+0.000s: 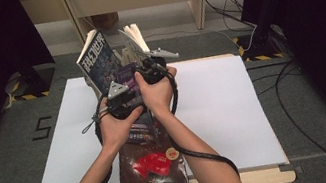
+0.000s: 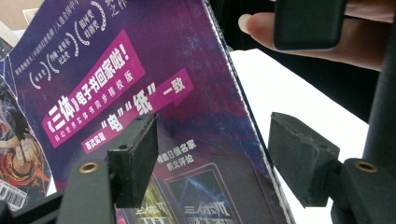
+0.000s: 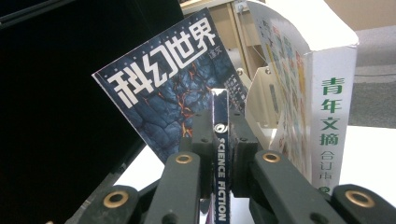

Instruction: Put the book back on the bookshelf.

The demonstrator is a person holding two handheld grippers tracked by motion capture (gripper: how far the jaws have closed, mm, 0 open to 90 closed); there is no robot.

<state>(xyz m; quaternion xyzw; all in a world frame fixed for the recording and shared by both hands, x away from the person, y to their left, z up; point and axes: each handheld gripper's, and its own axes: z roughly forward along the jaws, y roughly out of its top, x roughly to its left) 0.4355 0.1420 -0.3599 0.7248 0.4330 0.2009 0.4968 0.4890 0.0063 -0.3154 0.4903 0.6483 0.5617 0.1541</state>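
up close, right gripper (image 3: 219, 140) clamped on spine of thin magazine (image 3: 220, 186) lettered "science fiction", pads pressing both sides, magazine held upright on edge; left gripper (image 2: 212, 158) jaws wide, nothing between pads, edge of purple magazine cover (image 2: 140, 84) in the gap, untouched; in high view both grippers close together over far part of white table (image 1: 235, 109); blue magazine (image 3: 173, 88) leans tilted behind, white thick book (image 3: 327, 107) upright beside it; another dark magazine (image 1: 151, 164) flat at near table edge, under forearms
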